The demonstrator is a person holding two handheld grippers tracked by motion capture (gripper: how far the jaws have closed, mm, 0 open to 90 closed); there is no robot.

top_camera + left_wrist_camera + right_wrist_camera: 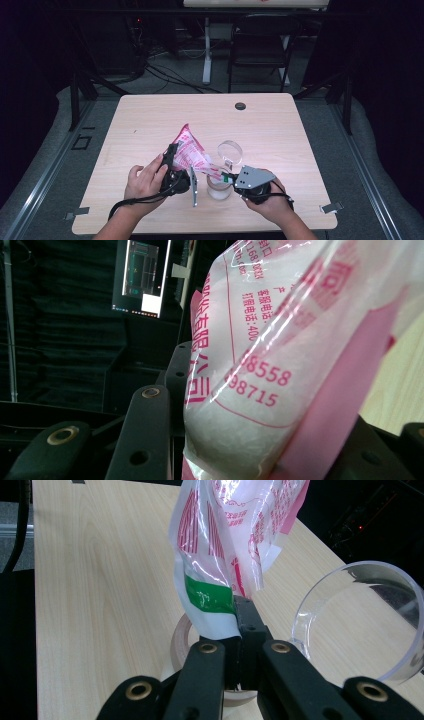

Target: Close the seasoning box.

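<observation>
A pink-and-white printed plastic bag of white granules hangs tilted between both grippers above the front middle of the table. My left gripper is shut on its upper body; in the left gripper view the bag bulges between the jaws of that gripper. My right gripper is shut on the bag's lower corner, beside a green band, its fingertips pinched together. Under that corner stands a clear jar, its rim just below the bag. Its round clear lid stands open behind.
The light wooden table has a black round grommet near its far edge. Metal clips sit at the front corners. A black chair and a desk leg stand on the floor beyond.
</observation>
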